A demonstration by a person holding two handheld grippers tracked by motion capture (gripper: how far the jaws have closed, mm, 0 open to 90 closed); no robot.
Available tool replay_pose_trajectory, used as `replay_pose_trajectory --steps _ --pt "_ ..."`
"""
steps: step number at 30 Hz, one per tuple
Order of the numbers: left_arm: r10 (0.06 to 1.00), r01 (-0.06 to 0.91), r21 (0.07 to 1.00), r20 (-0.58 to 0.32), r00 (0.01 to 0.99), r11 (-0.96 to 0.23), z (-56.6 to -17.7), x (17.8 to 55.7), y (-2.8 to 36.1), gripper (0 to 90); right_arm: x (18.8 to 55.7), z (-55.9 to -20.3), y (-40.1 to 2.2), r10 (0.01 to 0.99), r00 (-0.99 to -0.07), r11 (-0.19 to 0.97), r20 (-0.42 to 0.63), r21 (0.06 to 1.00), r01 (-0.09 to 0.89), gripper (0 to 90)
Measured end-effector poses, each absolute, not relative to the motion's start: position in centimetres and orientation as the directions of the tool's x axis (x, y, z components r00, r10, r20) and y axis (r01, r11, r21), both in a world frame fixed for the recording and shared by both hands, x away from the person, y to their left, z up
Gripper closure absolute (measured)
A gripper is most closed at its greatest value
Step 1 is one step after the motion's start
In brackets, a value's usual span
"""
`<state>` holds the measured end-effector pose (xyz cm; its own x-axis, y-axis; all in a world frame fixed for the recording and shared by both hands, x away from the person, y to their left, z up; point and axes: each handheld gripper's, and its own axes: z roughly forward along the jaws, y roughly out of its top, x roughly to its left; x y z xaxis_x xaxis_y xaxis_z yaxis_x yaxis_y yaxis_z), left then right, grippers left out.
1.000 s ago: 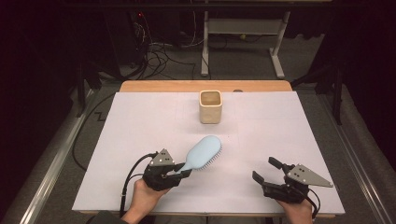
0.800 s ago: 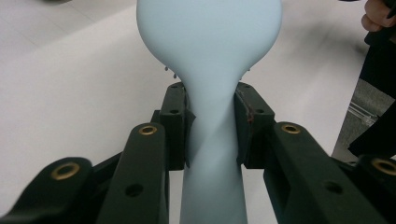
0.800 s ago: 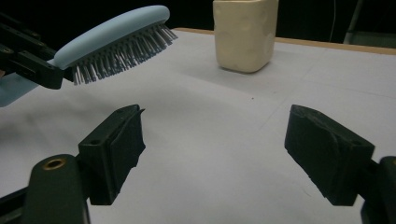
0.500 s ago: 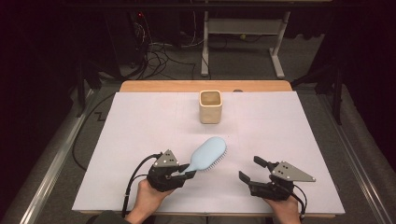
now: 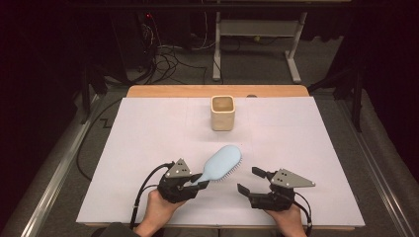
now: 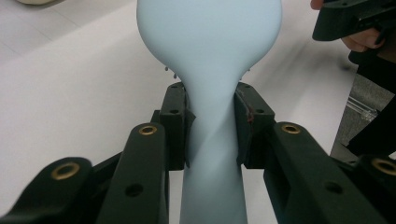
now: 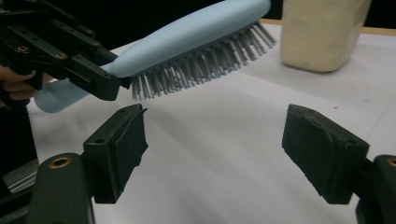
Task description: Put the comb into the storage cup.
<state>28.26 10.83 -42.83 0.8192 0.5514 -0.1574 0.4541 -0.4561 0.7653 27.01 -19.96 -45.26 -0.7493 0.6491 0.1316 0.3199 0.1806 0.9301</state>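
Two grippers, one hairbrush and one cup were on the white table sheet (image 5: 148, 128) in the high view.

Item 1, lower left of centre: left gripper (image 5: 196, 183), held in a hand (image 5: 157, 212) entering from the bottom edge. Its jaws were clamped on the handle of the light blue hairbrush (image 5: 223, 163). In the left gripper view both pads (image 6: 177, 121) pressed the narrow neck of the hairbrush (image 6: 210, 56) from either side.

Item 2, centre: hairbrush, head pointing toward the upper right of the frame, bristles facing down and to the right. In the right gripper view it was raised clear of the sheet, its head tilted upward.

Item 3, upper centre: beige cup (image 5: 223, 112), upright, well apart from the brush and both grippers.

Item 4, lower right of centre: right gripper (image 5: 249, 180), jaws wide and pointing left toward the brush, nothing between them; they had just been closing slightly. Right gripper view: pads (image 7: 121, 140) apart over bare sheet, brush above them.
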Motion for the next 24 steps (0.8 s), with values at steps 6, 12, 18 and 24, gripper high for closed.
replay_pose_trajectory --steps 6,12,18,24 --pt "0.547 0.447 0.764 -0.15 0.824 -0.465 -42.9 28.2 10.5 68.9 27.1 -45.2 -19.1 0.632 -0.761 0.185 0.145 0.926 0.33 22.2" --pt "0.542 0.442 0.764 -0.144 0.828 -0.471 -42.9 28.1 10.1 68.9 27.5 -45.1 -18.2 0.622 -0.763 0.191 0.174 0.912 0.363 21.4" --pt "0.537 0.432 0.762 -0.132 0.833 -0.482 -43.0 28.0 9.8 68.8 27.7 -45.1 -17.6 0.611 -0.767 0.185 0.193 0.908 0.375 20.8" --pt "0.539 0.428 0.764 -0.125 0.833 -0.484 -43.0 27.9 9.5 68.8 28.0 -45.1 -17.3 0.613 -0.761 0.172 0.211 0.905 0.389 19.0"
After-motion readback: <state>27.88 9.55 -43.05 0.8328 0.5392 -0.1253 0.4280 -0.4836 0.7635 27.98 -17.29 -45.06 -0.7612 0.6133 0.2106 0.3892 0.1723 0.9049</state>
